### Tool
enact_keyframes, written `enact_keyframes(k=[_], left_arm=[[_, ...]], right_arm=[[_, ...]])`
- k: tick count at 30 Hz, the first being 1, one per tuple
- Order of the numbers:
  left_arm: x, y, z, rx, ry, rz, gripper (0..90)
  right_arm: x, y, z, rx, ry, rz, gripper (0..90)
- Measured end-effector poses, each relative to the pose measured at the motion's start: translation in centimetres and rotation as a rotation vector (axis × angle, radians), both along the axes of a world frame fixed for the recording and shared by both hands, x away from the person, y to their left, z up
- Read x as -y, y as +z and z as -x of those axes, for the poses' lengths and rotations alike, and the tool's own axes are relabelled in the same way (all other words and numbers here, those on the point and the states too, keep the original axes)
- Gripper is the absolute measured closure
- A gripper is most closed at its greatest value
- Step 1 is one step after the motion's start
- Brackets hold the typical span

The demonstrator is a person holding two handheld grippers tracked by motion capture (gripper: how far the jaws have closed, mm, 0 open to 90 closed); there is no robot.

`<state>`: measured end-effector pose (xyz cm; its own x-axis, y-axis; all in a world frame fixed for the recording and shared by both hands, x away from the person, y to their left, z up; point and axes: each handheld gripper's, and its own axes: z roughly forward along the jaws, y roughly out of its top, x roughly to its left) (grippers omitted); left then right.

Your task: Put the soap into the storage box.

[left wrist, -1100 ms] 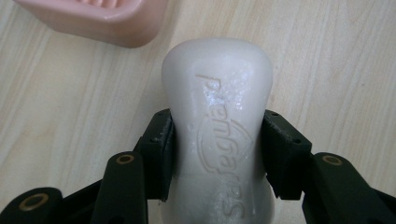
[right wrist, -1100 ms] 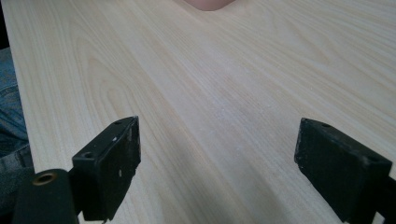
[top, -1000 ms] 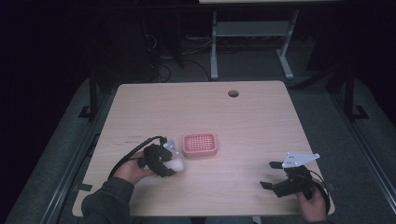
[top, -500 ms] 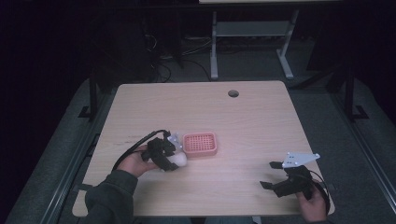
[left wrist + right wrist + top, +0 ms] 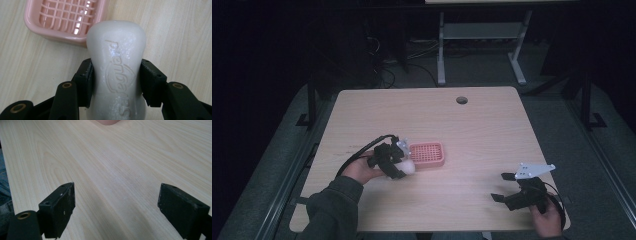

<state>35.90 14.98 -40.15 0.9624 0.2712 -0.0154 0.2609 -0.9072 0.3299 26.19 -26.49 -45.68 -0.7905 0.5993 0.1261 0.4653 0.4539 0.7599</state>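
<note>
A white bar of soap (image 5: 116, 67) with raised lettering sits clamped between the black jaws of my left gripper (image 5: 116, 82). In the high view that gripper (image 5: 404, 167) holds the soap (image 5: 409, 166) just left of a pink slotted soap dish (image 5: 427, 153), close to the dish's near left corner. The left gripper view has the dish (image 5: 67, 20) just beyond the soap's tip. My right gripper (image 5: 503, 186) rests near the table's front right edge, jaws wide apart over bare wood (image 5: 116, 202), holding nothing.
The light wooden table (image 5: 492, 130) has a round cable hole (image 5: 461, 100) at the back. A black cable (image 5: 362, 150) loops from the left gripper. Dark floor and a desk frame (image 5: 482, 35) lie beyond the far edge.
My left gripper has carried the soap a little to the right and slightly up, closer to the pink dish. The right gripper has stayed still.
</note>
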Motion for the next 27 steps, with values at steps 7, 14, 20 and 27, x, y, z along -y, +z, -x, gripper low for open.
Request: enact_keyframes(k=[7,14,20,27], left_arm=[[0.5,0.2,-0.4,0.004,0.000,-0.002,49.7],[0.9,0.3,-1.0,0.000,-0.007,0.002,49.6],[1.1,0.2,-1.3,-0.004,-0.004,0.003,49.6],[1.9,0.3,-1.9,-0.008,-0.017,-0.001,49.6]], right_arm=[[0.0,0.0,0.0,-0.001,0.001,-0.005,14.2],[0.1,0.0,0.0,-0.001,0.008,-0.007,14.2],[0.2,0.1,0.0,0.000,0.006,-0.012,14.2],[0.3,0.1,0.1,0.001,0.005,-0.013,14.2]])
